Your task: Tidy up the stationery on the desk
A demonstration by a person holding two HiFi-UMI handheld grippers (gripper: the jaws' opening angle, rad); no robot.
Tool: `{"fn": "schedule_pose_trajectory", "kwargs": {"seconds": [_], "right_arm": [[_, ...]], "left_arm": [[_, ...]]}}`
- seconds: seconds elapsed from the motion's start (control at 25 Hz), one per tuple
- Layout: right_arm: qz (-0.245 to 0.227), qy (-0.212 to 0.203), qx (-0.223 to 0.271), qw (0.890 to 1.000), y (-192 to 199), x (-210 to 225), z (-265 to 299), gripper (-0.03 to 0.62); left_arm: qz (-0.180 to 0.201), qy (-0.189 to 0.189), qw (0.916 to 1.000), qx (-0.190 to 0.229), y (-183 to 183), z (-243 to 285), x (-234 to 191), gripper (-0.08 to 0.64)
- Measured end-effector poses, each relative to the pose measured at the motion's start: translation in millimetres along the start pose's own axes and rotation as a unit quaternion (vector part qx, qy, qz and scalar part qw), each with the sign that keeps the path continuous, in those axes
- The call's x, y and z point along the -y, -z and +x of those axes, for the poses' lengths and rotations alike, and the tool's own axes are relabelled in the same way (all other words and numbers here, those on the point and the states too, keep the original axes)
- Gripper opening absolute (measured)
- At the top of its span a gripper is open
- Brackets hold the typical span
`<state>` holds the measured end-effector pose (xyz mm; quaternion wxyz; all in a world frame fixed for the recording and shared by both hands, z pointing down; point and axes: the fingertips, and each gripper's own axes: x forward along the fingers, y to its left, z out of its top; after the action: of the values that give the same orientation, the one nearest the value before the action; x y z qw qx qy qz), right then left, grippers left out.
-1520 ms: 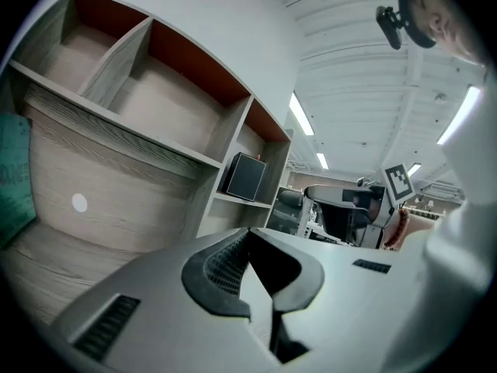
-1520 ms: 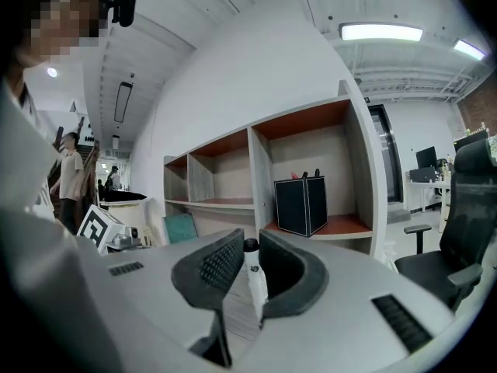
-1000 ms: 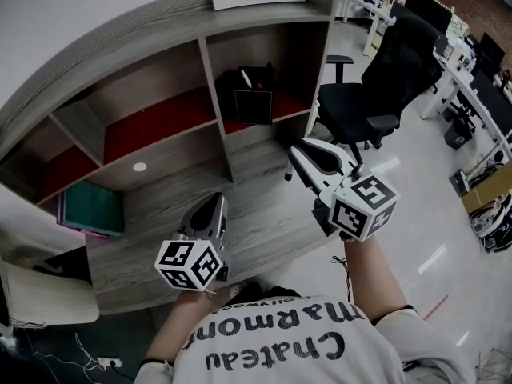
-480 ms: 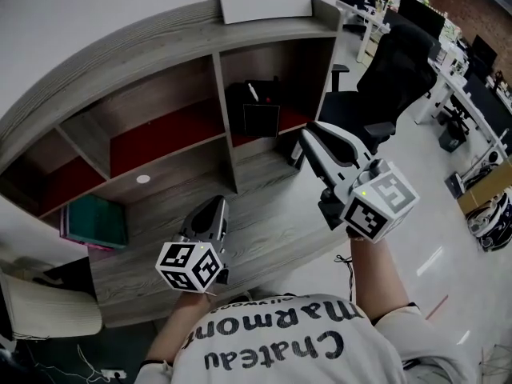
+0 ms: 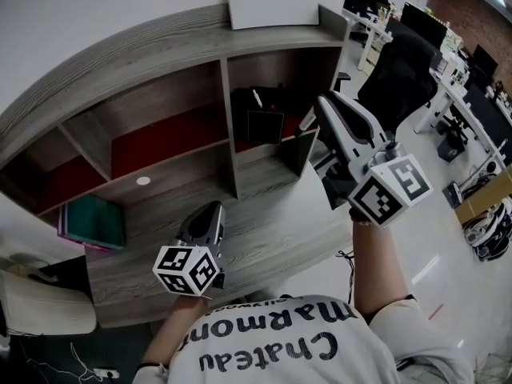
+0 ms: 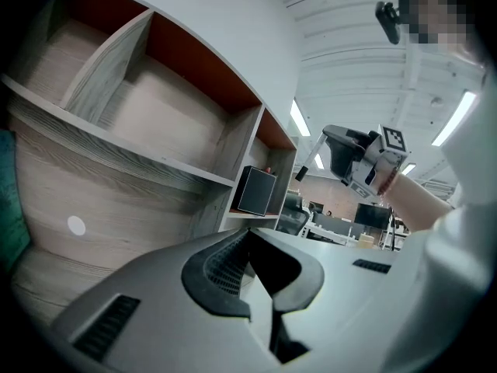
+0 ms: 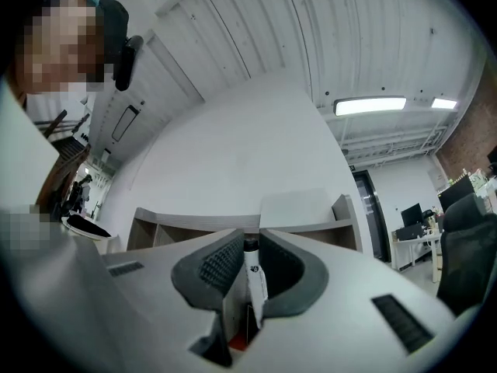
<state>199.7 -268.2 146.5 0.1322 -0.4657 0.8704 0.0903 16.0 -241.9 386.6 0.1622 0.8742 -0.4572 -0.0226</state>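
**Right hand lifts the pen to shelf height**

Head view: the right gripper (image 5: 322,104) has climbed from low over the desk (image 5: 264,230) and now has its tips up at the open front of the shelf compartment that holds the black pen pot (image 5: 264,125). It is close to the pot but not over it. The left gripper (image 5: 210,211) hangs low above the desk, much where it was a second ago.

Left gripper view: its jaws meet at the tips with nothing between them. The pot (image 6: 256,190) stands in the shelf ahead, with the raised right gripper (image 6: 339,148) off to its right.

Right gripper view: the jaws are clenched on a white pen (image 7: 253,275) with a dark cap, which stands upright between the pads. Only wall and the shelf top show beyond.

To my eye the pen is now being carried. What's left is to bring it in over the pot and let go.
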Motion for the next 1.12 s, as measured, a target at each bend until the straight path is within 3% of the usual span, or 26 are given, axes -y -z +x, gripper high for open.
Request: {"fn": "schedule_pose_trajectory", "kwargs": {"seconds": [0.4, 0.76, 1.12], "right_arm": [[-0.001, 0.016, 0.036, 0.999, -12.0, 15.3, 32.6, 0.071], [-0.011, 0.032, 0.035, 0.999, -0.4, 22.2, 55.1, 0.071], [0.018, 0.041, 0.035, 0.998, 18.8, 31.9, 63.0, 0.071]], "left_arm": [[-0.002, -0.028, 0.9996, 0.008, -7.2, -11.5, -24.9, 0.015], [-0.005, -0.049, 0.9987, 0.016, -13.3, -19.2, -47.8, 0.015], [-0.008, -0.054, 0.9983, 0.018, -14.6, -20.6, -55.9, 0.015]]}}
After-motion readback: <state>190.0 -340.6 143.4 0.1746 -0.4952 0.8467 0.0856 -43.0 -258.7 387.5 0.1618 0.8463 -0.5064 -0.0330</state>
